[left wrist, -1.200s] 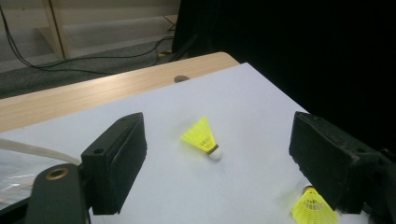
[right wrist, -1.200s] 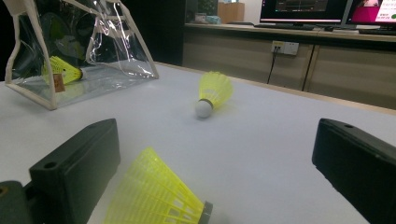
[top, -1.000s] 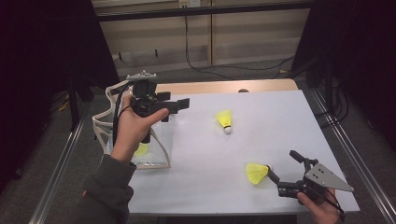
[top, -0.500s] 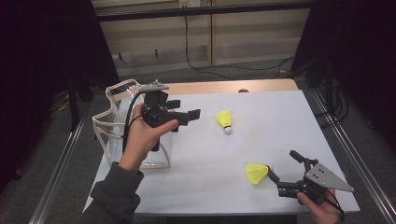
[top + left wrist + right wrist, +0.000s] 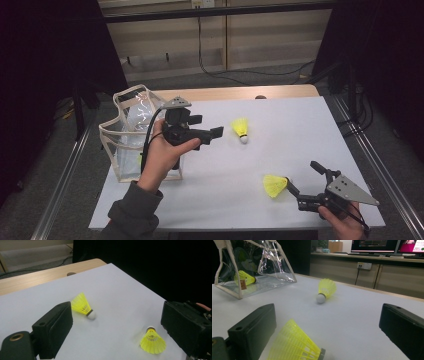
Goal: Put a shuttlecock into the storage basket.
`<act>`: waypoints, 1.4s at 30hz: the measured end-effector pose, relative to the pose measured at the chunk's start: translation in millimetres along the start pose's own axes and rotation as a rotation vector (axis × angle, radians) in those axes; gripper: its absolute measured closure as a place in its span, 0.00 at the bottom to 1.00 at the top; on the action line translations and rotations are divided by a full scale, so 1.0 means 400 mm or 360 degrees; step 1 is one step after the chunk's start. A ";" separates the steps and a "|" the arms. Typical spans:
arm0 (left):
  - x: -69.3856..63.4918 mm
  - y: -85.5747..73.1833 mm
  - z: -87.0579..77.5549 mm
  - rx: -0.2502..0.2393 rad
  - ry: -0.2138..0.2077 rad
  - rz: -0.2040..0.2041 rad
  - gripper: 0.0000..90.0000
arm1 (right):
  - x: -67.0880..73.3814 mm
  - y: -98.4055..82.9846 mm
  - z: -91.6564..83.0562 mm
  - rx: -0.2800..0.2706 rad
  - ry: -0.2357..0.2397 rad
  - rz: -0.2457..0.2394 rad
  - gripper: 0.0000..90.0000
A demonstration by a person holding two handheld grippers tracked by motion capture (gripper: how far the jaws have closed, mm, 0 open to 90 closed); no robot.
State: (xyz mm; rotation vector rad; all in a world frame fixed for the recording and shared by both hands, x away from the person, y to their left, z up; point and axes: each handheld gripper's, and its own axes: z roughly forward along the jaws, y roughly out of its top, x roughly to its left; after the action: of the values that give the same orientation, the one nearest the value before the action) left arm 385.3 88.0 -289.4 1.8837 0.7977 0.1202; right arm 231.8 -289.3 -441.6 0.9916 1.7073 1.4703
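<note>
Two yellow shuttlecocks lie on the white table [image 5: 280, 125]. My left gripper [image 5: 207, 127] hovers just left of the middle shuttlecock [image 5: 241, 129], pointing at it. Its jaws have just been opening a little and stand open with nothing between them [image 5: 117, 312]; both shuttlecocks [image 5: 81, 306] [image 5: 152, 341] lie beyond them. At the front right, my right gripper [image 5: 302, 175] rests open. The near shuttlecock [image 5: 274, 185] [image 5: 294, 345] lies on its side between its jaws, close against the left one and unpressed.
A clear plastic bag [image 5: 130, 140] with white trim stands at the table's left side, behind my left hand. It holds another yellow shuttlecock [image 5: 247, 277]. A wooden strip [image 5: 240, 93] runs along the table's far edge.
My left hand has moved right and down, from above the bag toward the middle shuttlecock. The right gripper and both shuttlecocks have stayed put.
</note>
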 end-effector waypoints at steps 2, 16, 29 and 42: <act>-0.005 -0.005 0.004 0.0000 -0.0014 0.0004 0.12 | 0.000 0.000 0.000 -0.0001 0.0002 -0.0001 0.01; -0.030 -0.047 0.034 0.0017 -0.0064 0.0064 0.11 | 0.001 0.000 0.001 0.0000 -0.0001 -0.0004 0.01; -0.048 -0.097 0.086 0.0056 -0.0123 0.0085 0.10 | 0.000 0.000 0.000 0.0001 -0.0005 -0.0007 0.01; -0.060 -0.122 0.123 0.0092 -0.0181 0.0107 0.10 | 0.000 -0.001 0.000 0.0009 -0.0014 -0.0011 0.01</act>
State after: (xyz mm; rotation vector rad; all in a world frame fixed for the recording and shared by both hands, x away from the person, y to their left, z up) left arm 364.6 47.5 -346.9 1.9541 0.6668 0.0319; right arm 231.7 -289.3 -441.9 0.9926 1.7081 1.4554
